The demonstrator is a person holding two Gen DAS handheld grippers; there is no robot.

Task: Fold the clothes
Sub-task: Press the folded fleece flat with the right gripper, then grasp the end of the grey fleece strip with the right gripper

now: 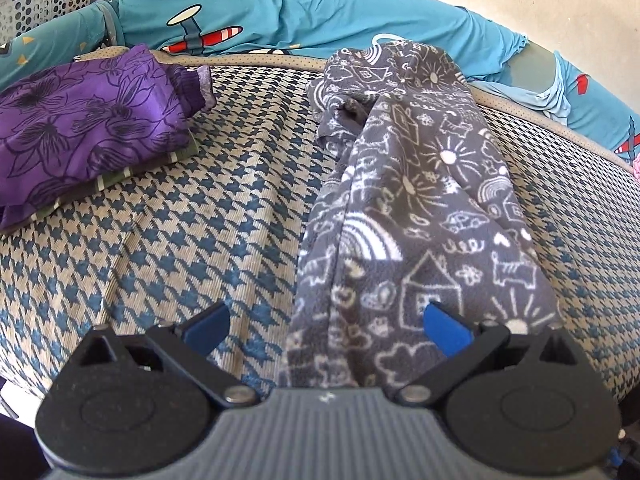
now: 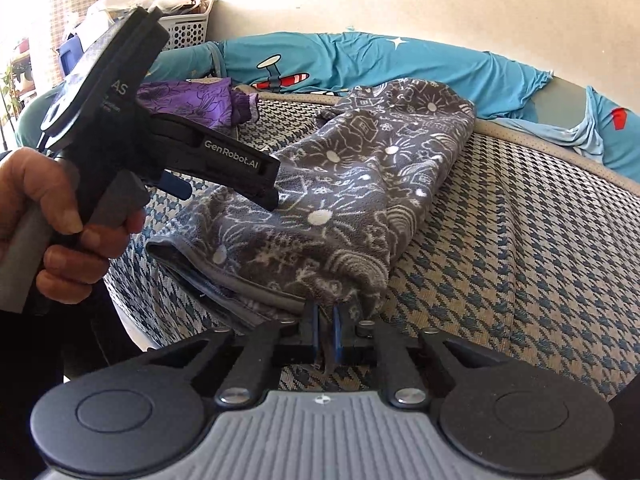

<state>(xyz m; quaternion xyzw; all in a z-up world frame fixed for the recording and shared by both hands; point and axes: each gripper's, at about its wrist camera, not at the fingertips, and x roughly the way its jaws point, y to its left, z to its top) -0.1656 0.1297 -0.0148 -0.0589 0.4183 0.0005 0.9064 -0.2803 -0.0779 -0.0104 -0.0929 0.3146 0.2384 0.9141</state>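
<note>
Right, your right gripper [image 2: 326, 330] is clamped on the near hem of the grey doodle-print garment [image 2: 340, 184], which lies along the houndstooth mattress [image 2: 520, 260]. Your left gripper [image 1: 326, 326] hangs spread wide over that garment, gripping nothing, with the folded purple stack [image 1: 80, 120] off to its left.

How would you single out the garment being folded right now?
On the blue-and-beige houndstooth mattress, it is the long grey fleece garment with white doodles of houses, suns and rainbows. The folded purple floral garment lies apart; only the grey one is pinched by the right gripper.
</note>
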